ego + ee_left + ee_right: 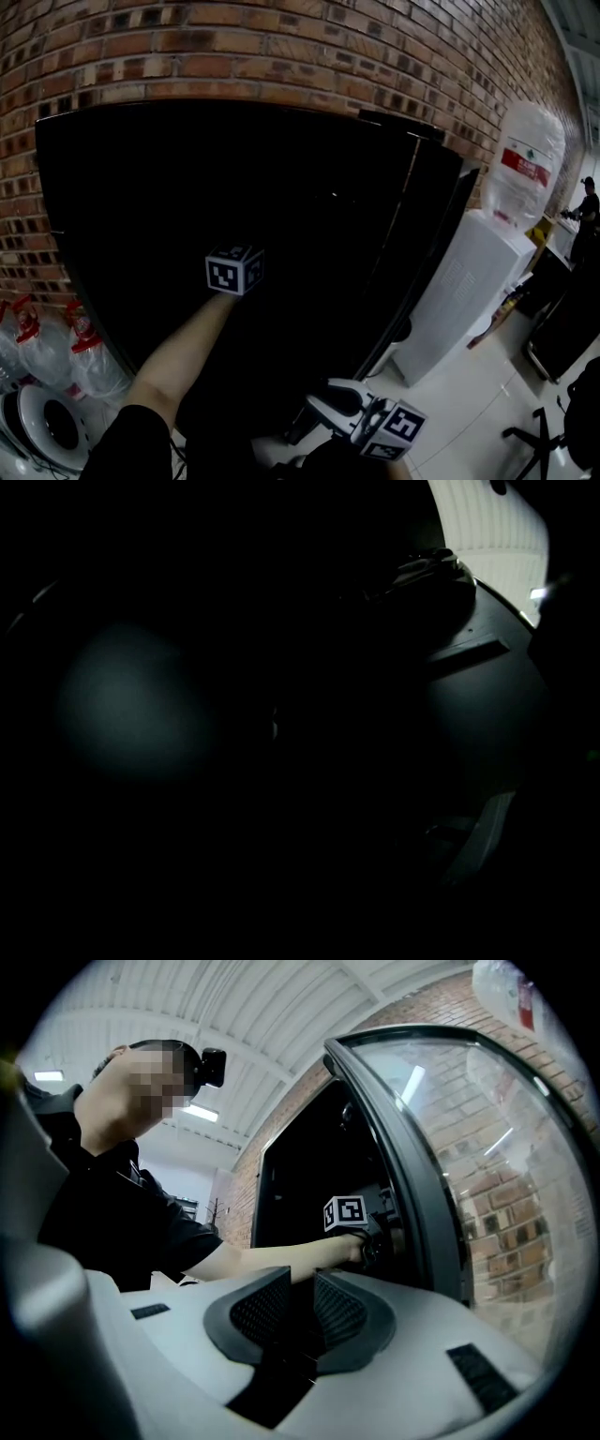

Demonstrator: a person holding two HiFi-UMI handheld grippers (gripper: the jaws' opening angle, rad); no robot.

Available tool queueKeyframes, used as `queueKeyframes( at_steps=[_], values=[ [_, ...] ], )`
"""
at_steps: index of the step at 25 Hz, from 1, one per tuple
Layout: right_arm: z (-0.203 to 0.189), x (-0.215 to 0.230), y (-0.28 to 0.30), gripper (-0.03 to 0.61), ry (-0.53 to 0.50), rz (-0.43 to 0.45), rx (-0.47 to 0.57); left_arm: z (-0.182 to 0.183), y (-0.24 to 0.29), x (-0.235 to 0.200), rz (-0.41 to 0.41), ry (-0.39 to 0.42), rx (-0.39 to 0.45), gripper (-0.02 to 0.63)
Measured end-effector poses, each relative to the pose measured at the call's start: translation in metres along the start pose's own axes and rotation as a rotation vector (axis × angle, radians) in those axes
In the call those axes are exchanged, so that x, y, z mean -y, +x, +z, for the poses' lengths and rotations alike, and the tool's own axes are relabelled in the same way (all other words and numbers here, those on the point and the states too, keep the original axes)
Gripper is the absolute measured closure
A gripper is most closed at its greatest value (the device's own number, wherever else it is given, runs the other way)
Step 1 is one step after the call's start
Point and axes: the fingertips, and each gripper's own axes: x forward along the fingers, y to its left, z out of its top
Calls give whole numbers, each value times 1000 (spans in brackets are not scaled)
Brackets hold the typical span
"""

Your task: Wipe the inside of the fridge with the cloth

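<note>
One black fridge (187,187) stands open against the brick wall (281,47). Its single door (412,244) is swung out to the right toward one white water dispenser (450,300), and two red-capped water jugs (94,367) sit on the floor at its lower left corner. The left gripper (381,1238) reaches into the dark interior (too black in there to tell how its jaws stand, or to spot the cloth), while the right gripper (302,1293) hangs outside, low by the door's bottom edge, jaws slightly parted with nothing between them.
</note>
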Motion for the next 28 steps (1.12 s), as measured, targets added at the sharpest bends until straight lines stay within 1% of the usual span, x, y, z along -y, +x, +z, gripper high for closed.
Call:
queueKeyframes(
  at_steps=[4, 9, 12, 14, 17, 19, 22, 26, 27, 28],
  values=[
    [1, 5, -4, 505, 15, -13, 5, -6, 9, -13, 37, 23, -2, 557],
    [2, 8, -5, 505, -1, -20, 9, -5, 11, -15, 62, 36, -1, 557],
    [4, 4, -2, 505, 3, -7, 17, 0, -8, -7, 77, 18, 15, 555],
    [4, 0, -1, 505, 2, 8, 13, 6, -27, 8, 61, -18, 28, 555],
    [0, -8, 2, 505, -1, 29, 8, 11, -63, 38, -12, -100, 61, 555],
    [-3, -15, 9, 505, 7, 47, 6, 13, -92, 58, -85, -127, 75, 555],
    [-10, -23, 11, 504, 3, 62, -8, 14, -134, 101, -227, -140, 78, 555],
    [-10, -26, 2, 505, 24, 62, 11, 2, -171, 161, -458, -221, 68, 555],
    [-9, -26, 1, 505, 32, 61, 26, -4, -174, 172, -496, -232, 58, 555],
    [-9, -26, 0, 505, 43, 59, 42, -10, -173, 178, -512, -236, 45, 555]
  ],
)
